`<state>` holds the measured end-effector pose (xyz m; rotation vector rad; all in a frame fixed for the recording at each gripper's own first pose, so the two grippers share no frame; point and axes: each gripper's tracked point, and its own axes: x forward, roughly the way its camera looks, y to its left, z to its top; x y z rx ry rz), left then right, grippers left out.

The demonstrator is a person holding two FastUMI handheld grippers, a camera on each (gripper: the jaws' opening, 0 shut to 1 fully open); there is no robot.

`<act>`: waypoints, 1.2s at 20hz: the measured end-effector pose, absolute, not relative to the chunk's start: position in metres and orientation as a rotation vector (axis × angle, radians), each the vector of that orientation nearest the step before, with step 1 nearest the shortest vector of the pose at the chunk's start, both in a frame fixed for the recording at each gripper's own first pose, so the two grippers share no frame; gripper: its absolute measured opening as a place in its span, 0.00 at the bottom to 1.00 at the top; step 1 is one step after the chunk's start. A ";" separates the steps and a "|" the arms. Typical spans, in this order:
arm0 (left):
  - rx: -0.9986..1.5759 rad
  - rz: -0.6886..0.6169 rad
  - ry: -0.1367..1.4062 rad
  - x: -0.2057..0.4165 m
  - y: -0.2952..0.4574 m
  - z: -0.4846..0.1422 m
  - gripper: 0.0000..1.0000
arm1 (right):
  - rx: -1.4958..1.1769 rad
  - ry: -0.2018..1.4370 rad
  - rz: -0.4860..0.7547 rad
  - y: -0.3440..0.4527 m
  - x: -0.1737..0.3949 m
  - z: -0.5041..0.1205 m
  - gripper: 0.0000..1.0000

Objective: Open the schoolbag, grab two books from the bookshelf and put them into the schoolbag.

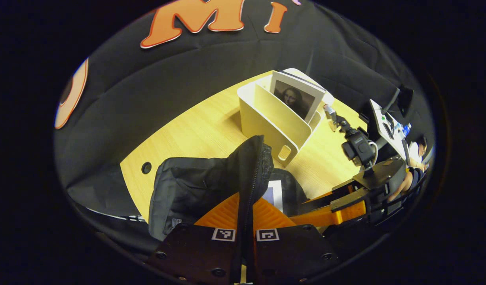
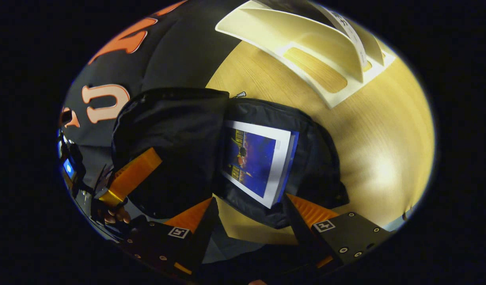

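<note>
Clamped on the schoolbag's (image 1: 187, 190) zipped flap edge (image 1: 253, 174), the left gripper (image 1: 245, 221) sits at the bottom centre of the left gripper view, its fingers pressed together with the black fabric and zipper line running up between them. It holds the flap lifted, so the bag's mouth gapes to the right of the flap. In the right gripper view, the right gripper (image 2: 249, 215) hangs at the bottom centre with its fingers spread wide and nothing between them, poised just above the open bag.

Inside the opening lies one book (image 2: 257, 162), its blue cover facing up, in the middle of that view. The other gripper and the hand holding it show at the lower left of the same view, gripping the flap.

Farther off, on the wooden table (image 1: 195, 130), stands the cream bookshelf (image 1: 274, 118) in the upper centre of the left gripper view, with a second book (image 1: 296, 99), a portrait on its cover, upright in a slot.

Judging by this, the bag is open and one book is already in; the second fetch is in hand. The next move likely calls for the right gripper to travel up to the bookshelf, pinch the upright book by its top edge, and carry it back while the left keeps the flap raised.
</note>
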<state>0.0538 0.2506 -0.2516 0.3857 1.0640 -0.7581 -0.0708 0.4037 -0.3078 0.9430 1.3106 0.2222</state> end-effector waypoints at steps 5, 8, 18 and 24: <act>0.378 -0.685 1.076 0.058 0.252 -0.255 0.06 | 0.835 1.359 0.221 0.343 -0.065 -0.290 0.98; 0.359 -0.655 1.092 0.057 0.251 -0.259 0.05 | 0.741 1.335 0.209 0.304 -0.057 -0.274 0.98; 0.294 -0.572 1.140 0.060 0.246 -0.276 0.05 | 0.426 1.232 0.182 0.189 0.013 -0.203 0.98; 0.224 -0.514 1.167 0.053 0.244 -0.284 0.05 | 0.291 1.289 0.252 0.160 0.053 -0.192 0.98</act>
